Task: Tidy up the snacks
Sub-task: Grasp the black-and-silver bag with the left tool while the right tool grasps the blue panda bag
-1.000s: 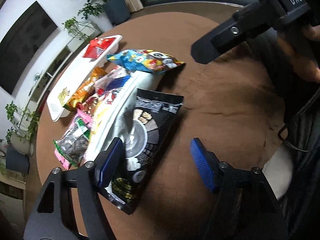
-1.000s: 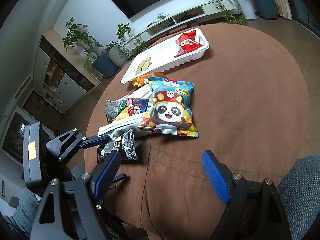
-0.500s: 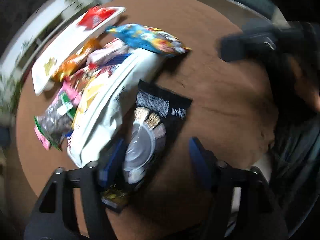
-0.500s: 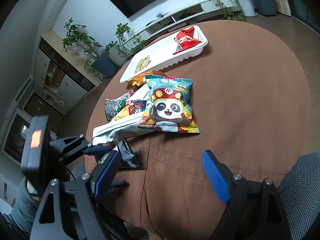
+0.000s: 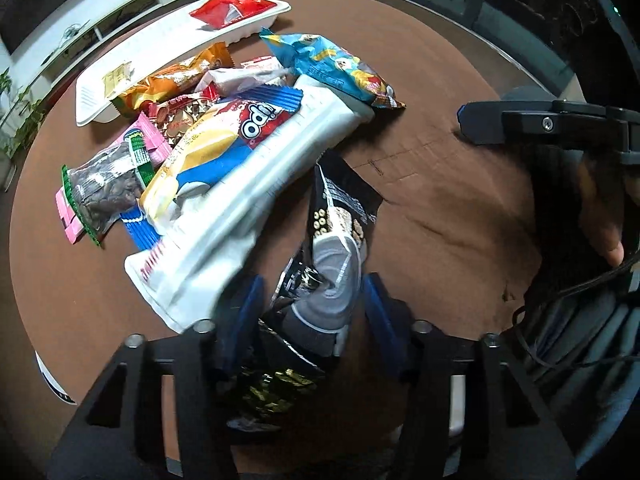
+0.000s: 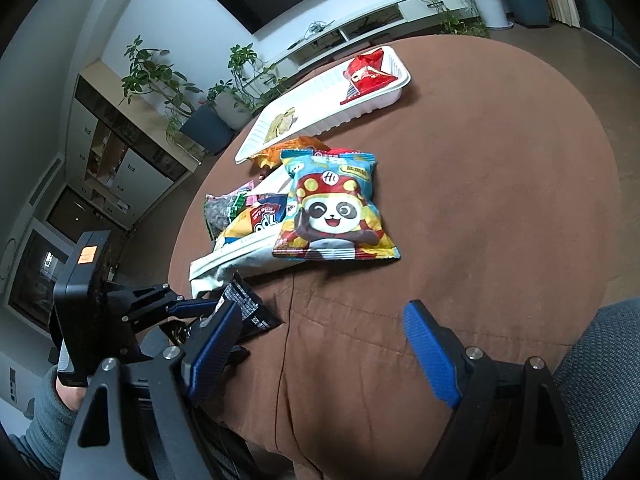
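The left gripper point(image 5: 314, 312) points steeply down at the near edge of the brown table point(image 5: 440, 184), its jaws closing around a black snack bag point(image 5: 340, 216) that buckles between the blue pads, just beside the long white bag point(image 5: 280, 184) in the snack pile; a grey sleeve point(image 6: 48, 416) shows behind it. The right gripper point(image 6: 320, 352) hovers tilted over bare cloth nearer than the panda bag point(image 6: 332, 208), jaws spread wide, nothing between them; the white tray point(image 6: 320, 92) lies at the table's far side.

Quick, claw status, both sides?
Left claw: closing around the black snack bag, which crumples between its pads.
Right claw: open, holding nothing.
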### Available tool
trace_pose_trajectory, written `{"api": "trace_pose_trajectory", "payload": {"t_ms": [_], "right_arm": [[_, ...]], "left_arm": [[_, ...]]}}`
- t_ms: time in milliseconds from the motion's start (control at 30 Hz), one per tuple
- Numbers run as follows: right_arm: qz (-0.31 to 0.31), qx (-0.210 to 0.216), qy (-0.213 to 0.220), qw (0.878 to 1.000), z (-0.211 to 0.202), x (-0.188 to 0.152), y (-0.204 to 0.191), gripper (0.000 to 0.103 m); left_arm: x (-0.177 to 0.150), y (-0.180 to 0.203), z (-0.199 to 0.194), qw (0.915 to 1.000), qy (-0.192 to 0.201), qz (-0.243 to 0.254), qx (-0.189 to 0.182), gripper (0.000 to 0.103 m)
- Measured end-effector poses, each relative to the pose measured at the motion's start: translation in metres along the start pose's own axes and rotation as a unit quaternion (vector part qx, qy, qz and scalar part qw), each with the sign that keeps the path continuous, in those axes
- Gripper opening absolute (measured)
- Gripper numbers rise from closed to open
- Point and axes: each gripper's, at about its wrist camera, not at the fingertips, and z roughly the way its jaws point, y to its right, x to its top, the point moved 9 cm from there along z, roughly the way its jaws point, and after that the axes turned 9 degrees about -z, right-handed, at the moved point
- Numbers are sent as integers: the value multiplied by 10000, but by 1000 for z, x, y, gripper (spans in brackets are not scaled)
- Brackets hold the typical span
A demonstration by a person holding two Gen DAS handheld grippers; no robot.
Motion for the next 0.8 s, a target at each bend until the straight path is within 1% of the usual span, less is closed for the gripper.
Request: {"api": "trace_pose_trajectory", "payload": {"t_ms": [133,167,267,433,533,567,633,700,767,800], "right_arm": [[9,-95,39,9999,-3,4,3,85],[2,-138,65,9999,-5,6,5,85],[-14,-258,121,9996,-9,15,9,85],[-224,-512,140,9983,-7,30,11,85],[-461,-745,-12,9962,4,38,12,84],[-553,-854,-79,9948,8,40,12,84],[-716,-1057,-192,9916,17,45,14,81],[-759,-1150,-317,9900,25,49,15,80],[-805,-1250,-420,9880,33,52,17,76],[-827,-1286,-451,9872,37,53,18,75]], "left_arm": [[1,0,-1,9996,132,-229,30,39],[-4,-7,-2,9993,178,-319,11,37],[-7,-12,-6,9973,303,-648,-159,32],[-12,-15,-12,9924,485,-1053,-418,32],[-11,-17,-14,9894,567,-1228,-519,32],[-15,-16,-17,9885,597,-1275,-544,32],[-14,-17,-17,9866,647,-1370,-605,32],[-15,-17,-19,9847,703,-1465,-638,32],[-17,-19,-21,9820,755,-1582,-701,32],[-17,-20,-22,9810,775,-1624,-720,32]]}}
